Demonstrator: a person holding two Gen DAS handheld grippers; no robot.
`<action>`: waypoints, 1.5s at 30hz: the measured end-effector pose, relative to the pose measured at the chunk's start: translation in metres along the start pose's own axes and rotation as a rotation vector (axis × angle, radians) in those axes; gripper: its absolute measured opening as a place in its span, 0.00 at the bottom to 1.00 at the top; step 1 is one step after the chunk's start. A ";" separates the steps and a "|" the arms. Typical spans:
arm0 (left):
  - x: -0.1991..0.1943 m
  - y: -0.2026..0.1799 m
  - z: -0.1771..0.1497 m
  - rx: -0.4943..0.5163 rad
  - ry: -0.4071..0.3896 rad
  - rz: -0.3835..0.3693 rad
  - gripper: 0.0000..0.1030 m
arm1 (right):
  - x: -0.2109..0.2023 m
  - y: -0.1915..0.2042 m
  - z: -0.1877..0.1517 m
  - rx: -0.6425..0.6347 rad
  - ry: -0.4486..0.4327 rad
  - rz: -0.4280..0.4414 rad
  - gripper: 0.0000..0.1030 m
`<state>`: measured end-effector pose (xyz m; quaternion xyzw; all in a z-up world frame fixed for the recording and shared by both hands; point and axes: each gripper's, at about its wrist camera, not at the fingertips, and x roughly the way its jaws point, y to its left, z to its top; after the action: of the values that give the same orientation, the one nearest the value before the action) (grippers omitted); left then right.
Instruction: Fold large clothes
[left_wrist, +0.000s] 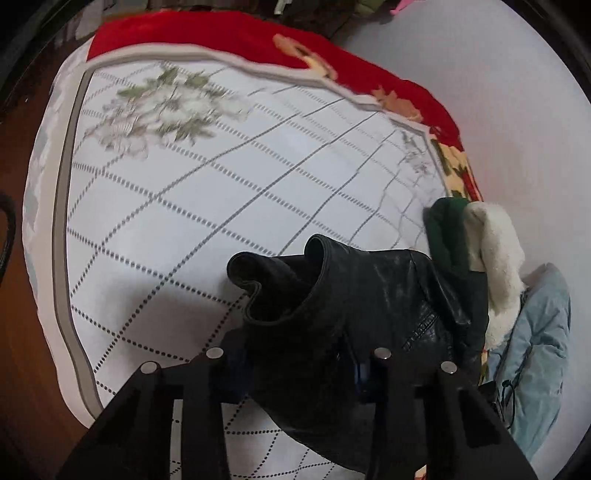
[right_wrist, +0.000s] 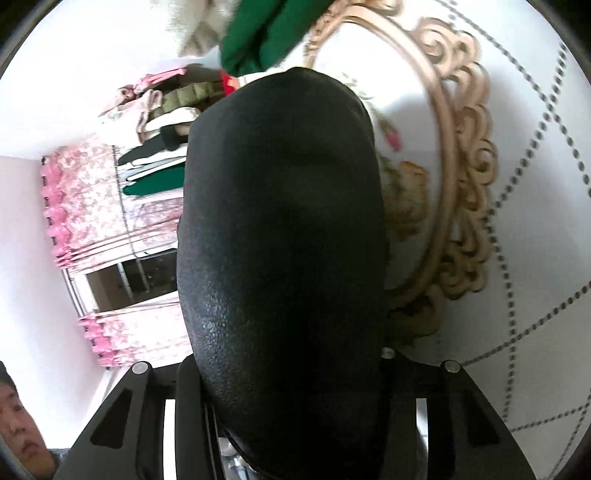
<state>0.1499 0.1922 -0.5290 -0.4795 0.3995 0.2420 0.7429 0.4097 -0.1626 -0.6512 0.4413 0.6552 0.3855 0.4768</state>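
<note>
A black leather jacket (left_wrist: 369, 295) hangs bunched over the white quilted bed (left_wrist: 221, 192), its rolled hem curling toward the bed's middle. My left gripper (left_wrist: 298, 354) is shut on a fold of it, and the leather fills the space between the two fingers. In the right wrist view the same jacket (right_wrist: 280, 206) blocks most of the picture as a smooth black bulge. My right gripper (right_wrist: 284, 358) is shut on it too, the fingers pressed against its sides. The fingertips of both grippers are largely hidden by leather.
A green and white fleece garment (left_wrist: 491, 251) and a light blue padded coat (left_wrist: 543, 339) lie at the bed's right edge by the wall. A red floral blanket (left_wrist: 221, 33) covers the far end. Brown floor (left_wrist: 22, 350) lies left. A clothes rack (right_wrist: 159, 147), pink curtains (right_wrist: 85, 199) and a person (right_wrist: 18, 435) show beyond.
</note>
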 end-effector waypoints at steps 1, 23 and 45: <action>-0.005 -0.005 0.003 0.012 -0.003 -0.001 0.34 | -0.001 0.009 0.000 -0.008 0.001 0.010 0.46; -0.016 -0.287 0.151 0.281 -0.152 -0.281 0.34 | -0.127 0.245 0.158 -0.145 -0.180 0.199 0.45; 0.170 -0.389 0.154 0.574 0.021 -0.006 0.86 | -0.187 0.207 0.279 -0.172 -0.341 -0.586 0.92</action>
<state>0.5904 0.1636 -0.4332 -0.2533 0.4579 0.1118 0.8448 0.7520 -0.2509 -0.4755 0.2506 0.6302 0.2069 0.7052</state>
